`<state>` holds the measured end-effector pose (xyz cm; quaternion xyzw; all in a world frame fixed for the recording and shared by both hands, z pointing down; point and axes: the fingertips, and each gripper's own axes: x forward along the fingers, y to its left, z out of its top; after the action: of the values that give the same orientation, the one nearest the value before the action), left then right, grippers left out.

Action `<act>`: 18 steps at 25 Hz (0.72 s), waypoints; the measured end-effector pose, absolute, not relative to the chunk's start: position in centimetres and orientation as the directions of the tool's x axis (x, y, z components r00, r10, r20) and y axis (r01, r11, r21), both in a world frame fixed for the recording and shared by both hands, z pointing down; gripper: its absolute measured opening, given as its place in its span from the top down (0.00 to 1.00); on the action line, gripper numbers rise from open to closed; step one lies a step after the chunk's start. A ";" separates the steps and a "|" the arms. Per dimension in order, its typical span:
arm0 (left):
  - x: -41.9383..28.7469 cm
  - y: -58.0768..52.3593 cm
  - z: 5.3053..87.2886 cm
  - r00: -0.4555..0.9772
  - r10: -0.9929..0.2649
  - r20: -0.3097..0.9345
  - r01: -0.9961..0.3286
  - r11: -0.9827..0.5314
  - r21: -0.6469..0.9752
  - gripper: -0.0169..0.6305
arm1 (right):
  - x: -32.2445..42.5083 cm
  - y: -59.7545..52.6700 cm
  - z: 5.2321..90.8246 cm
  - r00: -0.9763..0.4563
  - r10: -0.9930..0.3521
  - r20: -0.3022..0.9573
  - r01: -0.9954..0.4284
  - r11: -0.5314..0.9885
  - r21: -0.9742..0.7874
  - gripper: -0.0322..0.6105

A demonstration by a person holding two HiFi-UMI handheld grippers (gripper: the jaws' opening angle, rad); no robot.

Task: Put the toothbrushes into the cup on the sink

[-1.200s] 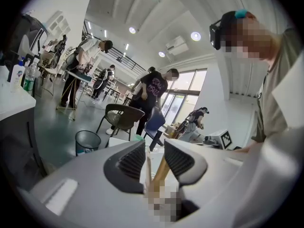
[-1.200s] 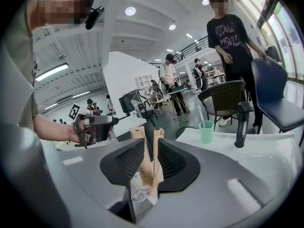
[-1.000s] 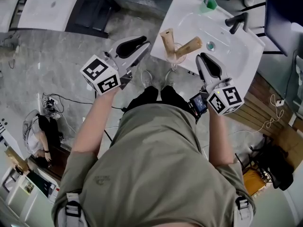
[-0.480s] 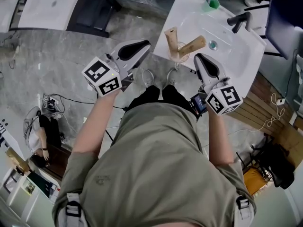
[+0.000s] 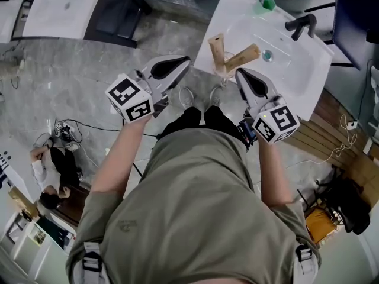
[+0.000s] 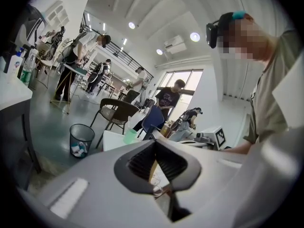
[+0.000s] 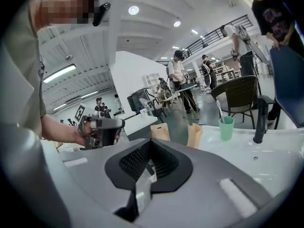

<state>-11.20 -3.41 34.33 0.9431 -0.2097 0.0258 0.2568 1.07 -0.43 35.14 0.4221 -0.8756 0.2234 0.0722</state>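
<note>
On the near rim of the white sink stands a clear cup. Two toothbrushes in tan paper sleeves lean out of it, one upright and one tilted right. The right gripper view shows the same two sleeves beyond the jaws. My left gripper hovers over the floor just left of the cup, jaws shut and empty. My right gripper sits at the sink's front edge beside the cup, jaws together with nothing between them.
A green cup holding a toothbrush stands at the sink's far edge, near a black faucet. A wastebasket and a chair stand on the floor beyond. Several people work at tables in the background.
The left gripper's jaws have closed and it has drifted slightly down and right. The right gripper has shifted a little left toward the cup.
</note>
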 end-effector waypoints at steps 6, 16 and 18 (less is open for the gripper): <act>-11.2 -2.9 34.4 0.922 -0.357 0.154 -0.385 -0.790 0.477 0.96 | 0.1 -0.1 35.3 -0.645 -0.696 0.316 -0.763 0.561 -0.322 0.93; -11.0 -2.8 34.7 0.928 -0.339 0.158 -0.372 -0.792 0.485 0.96 | 0.5 -0.2 36.0 -0.634 -0.702 0.324 -0.771 0.544 -0.332 0.93; -11.0 -2.8 34.8 0.928 -0.338 0.160 -0.372 -0.791 0.486 0.96 | 0.5 -0.3 35.9 -0.634 -0.701 0.327 -0.771 0.543 -0.332 0.93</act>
<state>-10.96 -2.83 34.76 0.9457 -0.1875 0.0324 0.2634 0.52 -0.29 35.92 0.4206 -0.8749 0.2273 0.0776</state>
